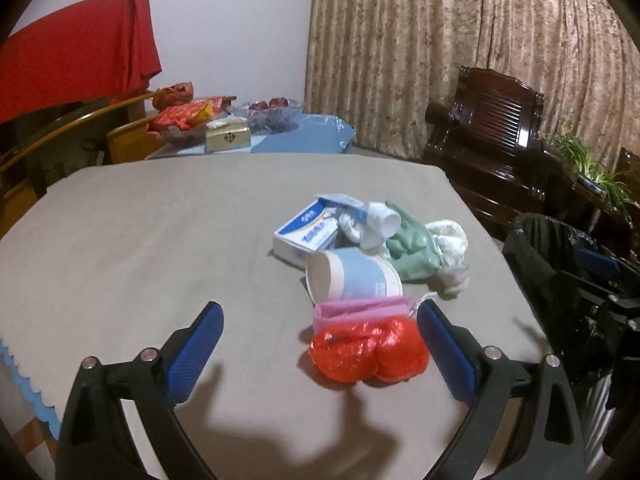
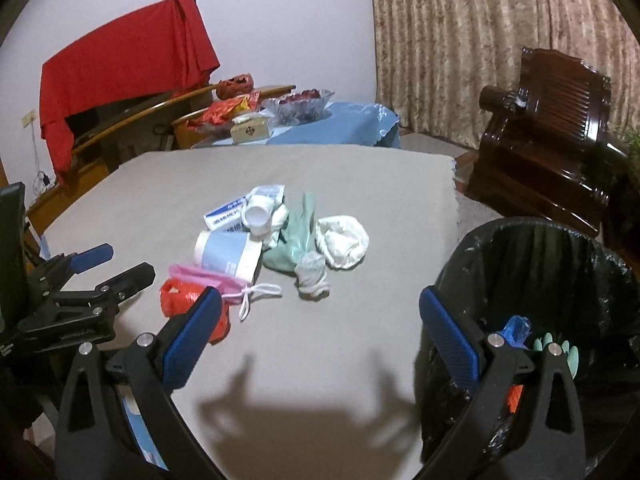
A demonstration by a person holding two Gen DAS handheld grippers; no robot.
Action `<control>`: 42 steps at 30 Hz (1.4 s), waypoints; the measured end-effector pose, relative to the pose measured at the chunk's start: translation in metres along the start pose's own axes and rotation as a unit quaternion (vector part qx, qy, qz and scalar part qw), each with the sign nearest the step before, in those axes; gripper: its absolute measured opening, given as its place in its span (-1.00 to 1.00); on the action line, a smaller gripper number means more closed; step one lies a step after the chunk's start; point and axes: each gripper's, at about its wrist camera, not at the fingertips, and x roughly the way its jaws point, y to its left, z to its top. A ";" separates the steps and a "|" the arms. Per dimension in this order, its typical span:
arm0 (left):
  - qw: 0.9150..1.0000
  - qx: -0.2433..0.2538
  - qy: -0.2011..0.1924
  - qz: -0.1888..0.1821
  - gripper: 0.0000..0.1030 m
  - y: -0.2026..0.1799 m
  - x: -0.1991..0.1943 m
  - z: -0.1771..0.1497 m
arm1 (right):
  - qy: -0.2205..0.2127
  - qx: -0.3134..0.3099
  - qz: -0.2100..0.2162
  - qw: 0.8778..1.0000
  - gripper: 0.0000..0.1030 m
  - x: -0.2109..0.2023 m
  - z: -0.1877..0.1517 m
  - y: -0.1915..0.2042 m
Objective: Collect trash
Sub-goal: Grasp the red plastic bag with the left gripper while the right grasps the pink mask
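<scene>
A heap of trash lies on the grey table (image 1: pixel 140 240): a red crumpled plastic bag (image 1: pixel 368 352), a pink pouch (image 1: pixel 360 308), a blue-and-white paper cup (image 1: pixel 352 276) on its side, a blue-white carton (image 1: pixel 308 232), a small white bottle (image 1: pixel 384 220), a green glove (image 1: pixel 416 248) and white wads (image 1: pixel 452 240). My left gripper (image 1: pixel 320 336) is open, with the red bag between its fingers, nearer the right one. My right gripper (image 2: pixel 320 324) is open and empty above the table's near edge, the heap (image 2: pixel 280 240) ahead. The black-lined trash bin (image 2: pixel 540 280) stands at the right, with trash inside.
A dark wooden armchair (image 2: pixel 552 140) stands behind the bin. A far table with a blue cloth (image 1: pixel 304 136) holds snacks, a glass bowl and a gold box. A red cloth (image 1: pixel 76 64) hangs at the back left. Curtains cover the back right wall.
</scene>
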 end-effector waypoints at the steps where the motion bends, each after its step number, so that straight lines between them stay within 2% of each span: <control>1: 1.000 -0.001 0.004 -0.002 0.85 0.000 0.002 -0.002 | 0.002 -0.001 0.000 1.000 0.87 0.001 -0.001 0.001; 12: 0.999 -0.008 0.042 -0.026 0.82 -0.017 0.029 -0.015 | 0.002 0.004 -0.005 1.000 0.87 0.002 0.001 -0.009; 15: 0.998 -0.010 0.057 -0.028 0.74 -0.020 0.041 -0.020 | 0.003 0.003 -0.006 1.000 0.87 0.002 0.001 -0.009; 17: 0.997 -0.011 0.062 -0.037 0.61 -0.020 0.045 -0.022 | 0.003 0.002 -0.007 1.000 0.87 0.003 0.001 -0.009; 22: 0.996 0.000 0.055 -0.066 -0.05 -0.027 0.042 -0.020 | 0.004 0.001 -0.008 1.000 0.87 0.003 0.001 -0.010; 27: 0.995 -0.007 0.047 -0.083 -0.26 -0.025 0.034 -0.016 | 0.005 -0.004 -0.006 1.000 0.87 0.005 0.000 -0.009; 33: 0.995 -0.023 0.022 -0.094 -0.30 -0.013 0.007 -0.005 | 0.006 -0.007 0.002 1.000 0.87 0.009 0.003 0.000; 37: 0.996 -0.030 0.004 -0.081 -0.30 0.006 -0.013 -0.001 | 0.009 -0.005 0.014 1.000 0.87 0.018 0.004 0.012; 42: 0.999 -0.031 0.005 -0.025 -0.30 0.038 -0.013 -0.010 | 0.019 -0.010 0.027 0.999 0.87 0.042 0.003 0.037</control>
